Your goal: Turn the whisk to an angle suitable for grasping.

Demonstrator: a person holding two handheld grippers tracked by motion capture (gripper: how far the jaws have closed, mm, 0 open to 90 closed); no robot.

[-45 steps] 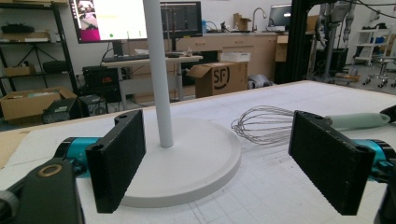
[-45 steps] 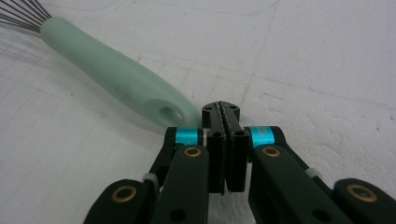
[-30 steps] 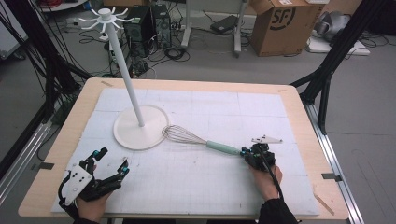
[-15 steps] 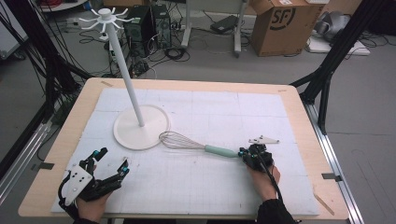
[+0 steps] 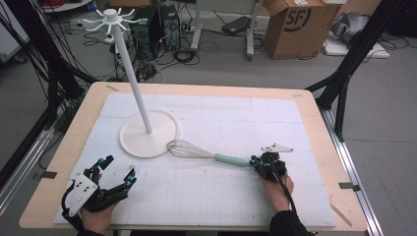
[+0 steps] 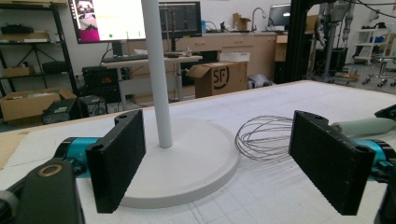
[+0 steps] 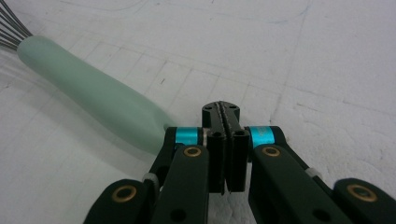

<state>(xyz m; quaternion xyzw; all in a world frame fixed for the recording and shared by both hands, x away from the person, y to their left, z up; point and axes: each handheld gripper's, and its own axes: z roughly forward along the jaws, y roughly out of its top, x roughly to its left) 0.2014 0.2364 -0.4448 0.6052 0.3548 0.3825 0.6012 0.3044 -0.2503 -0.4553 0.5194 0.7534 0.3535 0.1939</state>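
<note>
Since right tool clenched beside whisk handle end, pinching nothing visible, whisk flat on tabletop near stand. Left tool gaping, idle. Risk imo: lift comes up empty, or whisk skids into stand base.

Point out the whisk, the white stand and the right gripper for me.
whisk (image 5: 231,160): high view, on its pale green handle.
white stand (image 5: 160,137): high view, on its round base.
right gripper (image 7: 225,119): right gripper view, between its closed fingertips, beside the handle's end.
</note>
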